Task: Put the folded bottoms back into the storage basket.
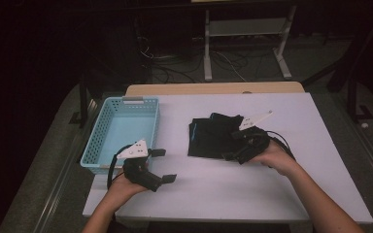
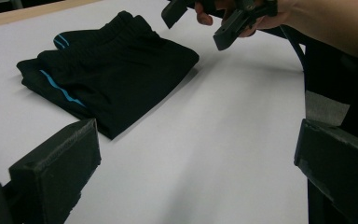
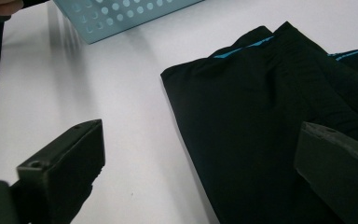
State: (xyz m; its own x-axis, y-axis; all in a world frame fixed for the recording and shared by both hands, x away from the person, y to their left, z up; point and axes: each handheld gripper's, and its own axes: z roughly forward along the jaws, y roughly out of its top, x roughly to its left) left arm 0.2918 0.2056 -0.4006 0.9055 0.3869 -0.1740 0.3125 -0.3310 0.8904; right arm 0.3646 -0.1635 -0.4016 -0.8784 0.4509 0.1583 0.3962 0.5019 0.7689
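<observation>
Shorts: black folded shorts with a blue stripe lay flat on the white counter, near its middle, right of the basket.
Right tongs: the right tongs hovered at the shorts' right edge, jaws wide apart, one jaw over the fabric, nothing gripped.
Left tongs: the left tongs hung low over the bare counter, well apart from the shorts, jaws spread and empty.
Basket: a light blue perforated basket sat at the counter's left edge.
</observation>
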